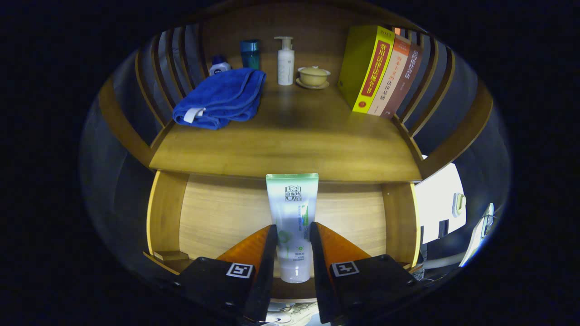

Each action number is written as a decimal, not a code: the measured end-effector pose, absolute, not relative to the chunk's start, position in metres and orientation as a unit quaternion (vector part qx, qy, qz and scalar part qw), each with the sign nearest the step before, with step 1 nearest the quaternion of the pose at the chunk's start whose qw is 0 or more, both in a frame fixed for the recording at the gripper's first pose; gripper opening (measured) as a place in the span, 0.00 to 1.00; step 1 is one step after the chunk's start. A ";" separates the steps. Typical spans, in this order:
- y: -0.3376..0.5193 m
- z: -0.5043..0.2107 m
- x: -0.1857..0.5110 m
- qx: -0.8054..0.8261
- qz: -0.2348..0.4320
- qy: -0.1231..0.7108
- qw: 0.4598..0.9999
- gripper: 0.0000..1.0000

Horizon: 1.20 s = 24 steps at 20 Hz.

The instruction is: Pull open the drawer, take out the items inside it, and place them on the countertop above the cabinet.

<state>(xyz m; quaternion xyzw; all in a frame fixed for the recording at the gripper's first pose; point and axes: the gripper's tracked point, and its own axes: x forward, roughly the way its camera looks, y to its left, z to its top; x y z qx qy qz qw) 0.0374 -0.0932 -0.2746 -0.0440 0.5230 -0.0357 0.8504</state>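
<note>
My gripper [293, 231] is shut on a white and green tube [292, 203], which stands up between the fingers with its flat crimped end toward the countertop edge. Below and behind the tube lies the open wooden drawer [217, 217], whose bare bottom shows on both sides of the fingers. The wooden countertop [290, 140] lies just beyond the tube's upper end, and the tube hangs in front of its front edge.
On the countertop a folded blue towel [222, 97] lies at the back left. Behind it stand a small white bottle [219, 66], a blue cup [250, 53], a white pump bottle [285, 61] and a lidded bowl [313, 76]. Three books [378, 68] lean at the right.
</note>
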 end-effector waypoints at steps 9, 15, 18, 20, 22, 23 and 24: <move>-0.099 -0.232 0.127 -0.044 -0.058 0.480 0.874 0.09; -0.075 -0.266 0.115 -0.029 -0.015 0.494 0.869 0.21; -0.082 -0.273 0.090 -0.058 0.003 0.504 0.862 0.37; -0.087 -0.287 0.073 -0.065 0.006 0.517 0.854 0.54; -0.093 -0.308 0.059 -0.074 0.003 0.531 0.844 0.70; -0.096 -0.320 0.052 -0.082 0.003 0.539 0.838 0.71; -0.098 -0.331 0.046 -0.091 0.004 0.546 0.833 0.74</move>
